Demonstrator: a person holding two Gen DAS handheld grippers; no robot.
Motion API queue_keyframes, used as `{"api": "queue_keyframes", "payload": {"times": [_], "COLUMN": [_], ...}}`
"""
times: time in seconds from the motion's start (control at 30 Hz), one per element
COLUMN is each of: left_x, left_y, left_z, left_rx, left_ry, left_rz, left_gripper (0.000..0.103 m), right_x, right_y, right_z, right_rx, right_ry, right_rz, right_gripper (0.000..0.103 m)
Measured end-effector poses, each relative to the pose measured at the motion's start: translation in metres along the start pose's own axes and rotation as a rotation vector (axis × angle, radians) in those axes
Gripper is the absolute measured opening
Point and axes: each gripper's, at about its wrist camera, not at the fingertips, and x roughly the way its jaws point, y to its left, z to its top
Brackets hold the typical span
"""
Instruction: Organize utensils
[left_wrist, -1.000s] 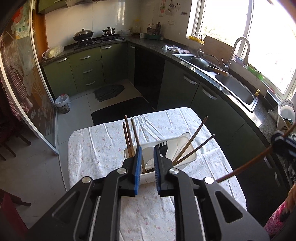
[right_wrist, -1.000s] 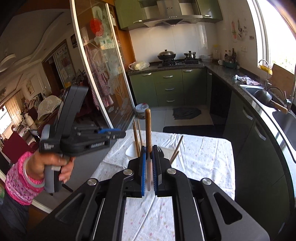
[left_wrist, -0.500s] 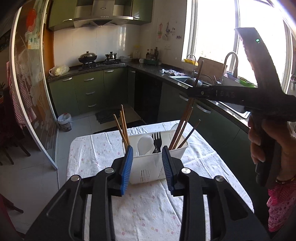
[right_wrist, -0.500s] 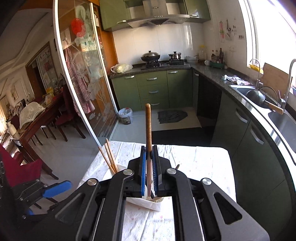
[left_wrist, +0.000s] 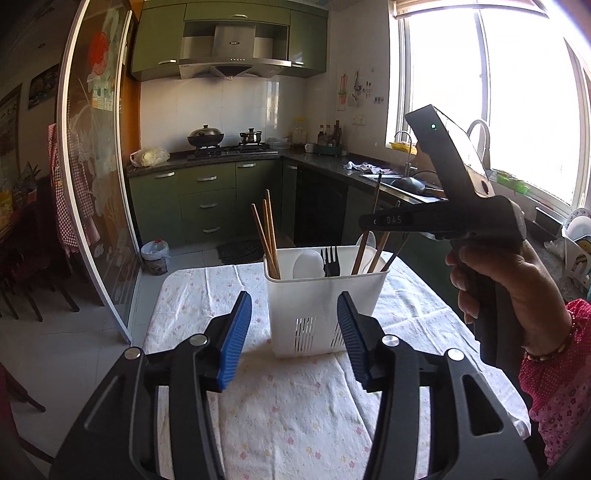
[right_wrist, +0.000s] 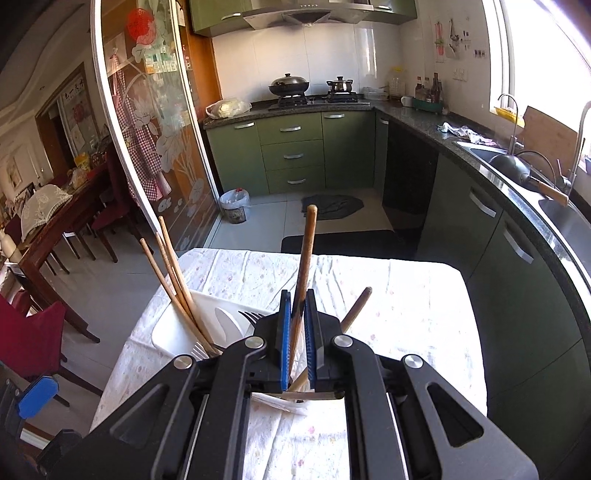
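**Chopstick clamped over utensil caddy; left tool idle and spread**

Right gripper (right_wrist: 296, 339), centre of the right wrist view: blue pads closed on a single wooden chopstick (right_wrist: 306, 251), held near upright with its rounded end pointing to the upper middle of the frame. Lower end hidden behind the jaws; apparently descending into the right end of the white utensil caddy (left_wrist: 325, 310). Same tool visible at right of the left wrist view, gripped by the right hand (left_wrist: 513, 295).

Left gripper (left_wrist: 293, 325), lower centre of the left wrist view: jaws spread wide, holding nothing, framing the caddy without touching it.

Caddy contents, left wrist view: three chopsticks (left_wrist: 267, 236) leaning in the left compartment; a white spoon (left_wrist: 308, 264) and a black fork (left_wrist: 330, 260) in the middle; further chopsticks (left_wrist: 380, 247) at right.

Handling judgement: chopstick light, stiff, slim and smooth-sided; likely to pivot or slide in the pads. Best hold on the mid-shaft, square across the pads, as at present. Caddy judged light plastic, liable to tip or skid if a stick catches the rim; steadying by the free tool advisable.

Surface: table under a white floral tablecloth (left_wrist: 295, 406), wrinkled, soft, poor footing for the caddy.

Room: kitchen with green cabinets (right_wrist: 295, 155), a wok (right_wrist: 288, 85) on the hob in the upper centre, sink (right_wrist: 517, 166) and bright window at right, glass sliding door (right_wrist: 147, 129) at left.
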Motion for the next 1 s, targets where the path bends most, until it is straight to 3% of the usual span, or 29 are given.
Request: {"api": "queue_keyframes", "payload": {"times": [0.43, 0.63, 0.7, 0.77, 0.83, 1.0], "left_x": [-0.003, -0.009, -0.011, -0.012, -0.014, -0.025], "left_y": [0.008, 0.019, 0.018, 0.017, 0.018, 0.017], "left_z": [-0.027, -0.034, -0.036, -0.036, -0.037, -0.04], "left_rx": [-0.048, -0.091, -0.088, -0.08, -0.085, -0.081], "left_ry": [0.024, 0.04, 0.037, 0.036, 0.027, -0.005], "left_rz": [0.042, 0.041, 0.047, 0.053, 0.056, 0.072], "left_gripper": [0.054, 0.057, 0.06, 0.063, 0.069, 0.087], "right_x": [-0.016, 0.003, -0.003, -0.02, -0.046, -0.106], "right_y": [0.016, 0.014, 0.01, 0.009, 0.013, 0.016], "right_z": [0.011, 0.004, -0.002, -0.01, -0.023, -0.08], "right_rx": [-0.023, -0.005, 0.019, 0.027, 0.015, -0.013], "right_ry": [-0.068, -0.004, -0.025, -0.074, -0.139, -0.242], "right_rz": [0.018, -0.007, 0.038, 0.066, 0.059, 0.041], "right_gripper": [0.008, 0.008, 0.024, 0.047, 0.062, 0.087]}}
